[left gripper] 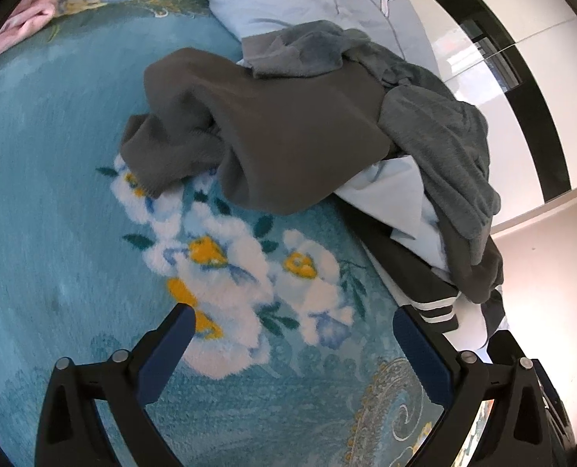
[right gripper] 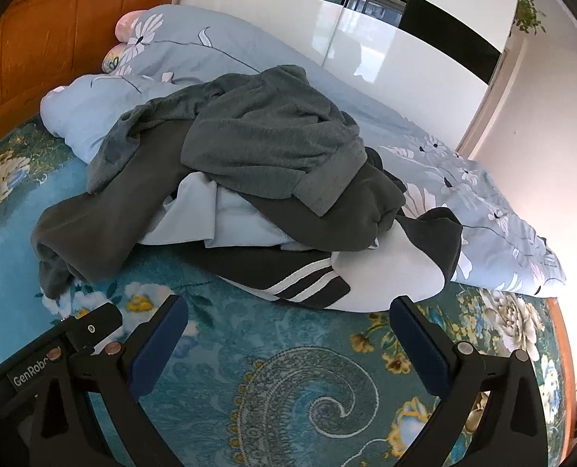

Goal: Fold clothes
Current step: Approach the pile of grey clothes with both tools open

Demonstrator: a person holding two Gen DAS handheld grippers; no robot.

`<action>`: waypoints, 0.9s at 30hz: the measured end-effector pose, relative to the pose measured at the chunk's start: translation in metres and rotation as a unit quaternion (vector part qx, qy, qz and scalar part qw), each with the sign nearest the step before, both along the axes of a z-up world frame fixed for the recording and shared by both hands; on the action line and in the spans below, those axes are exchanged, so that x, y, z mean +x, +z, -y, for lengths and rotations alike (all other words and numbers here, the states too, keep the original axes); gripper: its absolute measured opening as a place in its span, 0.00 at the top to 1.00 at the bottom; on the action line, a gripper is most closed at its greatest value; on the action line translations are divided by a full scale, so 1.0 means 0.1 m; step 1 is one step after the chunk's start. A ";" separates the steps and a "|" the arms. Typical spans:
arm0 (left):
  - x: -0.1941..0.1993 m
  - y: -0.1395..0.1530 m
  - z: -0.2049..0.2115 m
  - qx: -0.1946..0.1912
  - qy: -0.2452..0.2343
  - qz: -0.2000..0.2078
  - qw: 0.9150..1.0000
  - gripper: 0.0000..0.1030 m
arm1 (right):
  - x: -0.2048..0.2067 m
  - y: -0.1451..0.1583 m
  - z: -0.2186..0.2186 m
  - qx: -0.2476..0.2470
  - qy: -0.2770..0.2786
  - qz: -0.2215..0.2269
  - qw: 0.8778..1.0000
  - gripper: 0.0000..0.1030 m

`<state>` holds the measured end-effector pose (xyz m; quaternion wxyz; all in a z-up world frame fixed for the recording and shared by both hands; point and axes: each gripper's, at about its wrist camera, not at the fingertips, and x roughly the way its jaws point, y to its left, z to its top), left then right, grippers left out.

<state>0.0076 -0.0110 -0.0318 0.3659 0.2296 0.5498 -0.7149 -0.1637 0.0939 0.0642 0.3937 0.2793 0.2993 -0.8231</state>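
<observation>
A heap of clothes lies on a teal floral blanket (left gripper: 55, 148). A dark brown-grey fleece garment (left gripper: 272, 128) is on top at the left, with a grey fleece garment (left gripper: 444, 144) over it. In the right wrist view the grey garment (right gripper: 272, 144) lies over a light blue cloth (right gripper: 226, 222) and a black-and-white striped jacket (right gripper: 311, 280). My left gripper (left gripper: 292, 327) is open and empty above the blanket, short of the heap. My right gripper (right gripper: 288, 319) is open and empty just in front of the striped jacket.
A light blue floral duvet (right gripper: 463, 194) lies behind and right of the heap. A wooden headboard (right gripper: 55, 39) stands at the far left, a white and black wardrobe (right gripper: 366, 31) behind. A pink cloth (left gripper: 27, 19) lies at the far left. The left gripper's body (right gripper: 55, 350) shows beside my right gripper.
</observation>
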 end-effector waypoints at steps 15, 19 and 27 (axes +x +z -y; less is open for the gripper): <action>0.02 -0.02 0.03 0.005 0.014 0.002 1.000 0.00 | 0.01 -0.02 0.07 0.011 0.002 -0.002 1.000 0.00; 0.02 -0.03 0.07 0.005 0.013 -0.002 1.000 0.00 | 0.01 -0.01 0.10 0.011 0.002 -0.004 1.000 0.00; 0.03 -0.09 0.15 0.017 0.025 -0.006 1.000 0.00 | 0.00 -0.03 0.21 0.018 0.011 -0.010 1.000 0.00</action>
